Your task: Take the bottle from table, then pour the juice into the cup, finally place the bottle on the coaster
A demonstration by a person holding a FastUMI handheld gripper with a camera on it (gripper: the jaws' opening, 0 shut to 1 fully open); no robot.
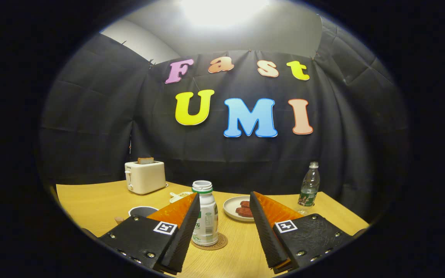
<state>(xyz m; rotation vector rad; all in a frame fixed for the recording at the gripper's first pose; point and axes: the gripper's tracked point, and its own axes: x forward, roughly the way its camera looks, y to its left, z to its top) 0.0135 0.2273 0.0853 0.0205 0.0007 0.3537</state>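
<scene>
White plastic bottle (206, 216) stands uncapped on a round cork coaster (210, 243), lower centre; ribbed gripper (225, 208) fingers spread wide, holding nothing, above wooden table (91, 200).

Fisheye rides the hand-held gripper (224, 222), low over the yellow wooden desk (91, 204), facing the booth's black cloth wall (346, 154).

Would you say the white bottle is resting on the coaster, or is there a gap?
Touching. The gripper view shows the white bottle standing upright with its base on the coaster, no gap beneath. The open gripper flanks it.
</scene>
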